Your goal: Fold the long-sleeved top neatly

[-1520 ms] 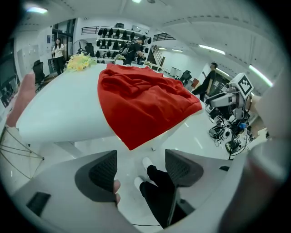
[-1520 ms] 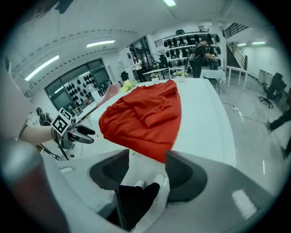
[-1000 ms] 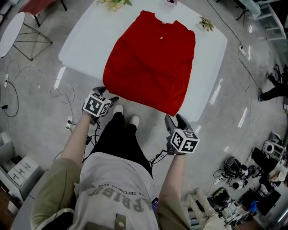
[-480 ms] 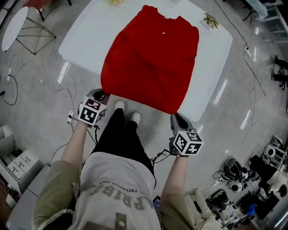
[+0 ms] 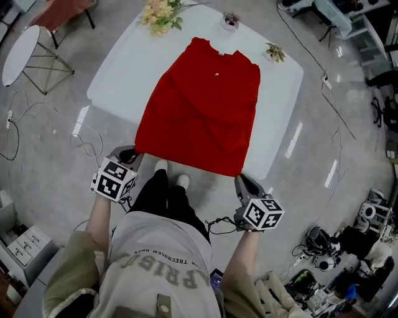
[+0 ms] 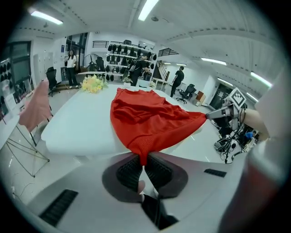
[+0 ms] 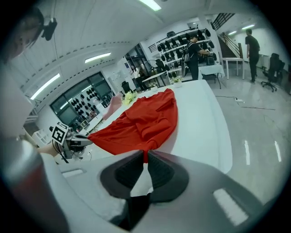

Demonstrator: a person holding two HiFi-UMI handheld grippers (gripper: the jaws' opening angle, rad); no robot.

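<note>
Left hand-held gripper (image 6: 144, 158) pinched the red top (image 5: 202, 105) at its 7 o'clock corner. Right hand-held gripper (image 7: 146, 158), jaws just closing, clamped the 5 o'clock corner.

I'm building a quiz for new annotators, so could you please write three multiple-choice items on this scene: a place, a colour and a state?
1. Where are the yellow flowers? A) at the table's far end B) on the floor C) on a chair
2. What colour is the top? A) blue B) red C) green
3. What is the left gripper's state? A) open over bare table B) shut on the top C) shut on a flower stem
Answers: 1 A, they lie beyond the collar; 2 B, plainly red; 3 B, the top's corner is pinched between its jaws.
</note>
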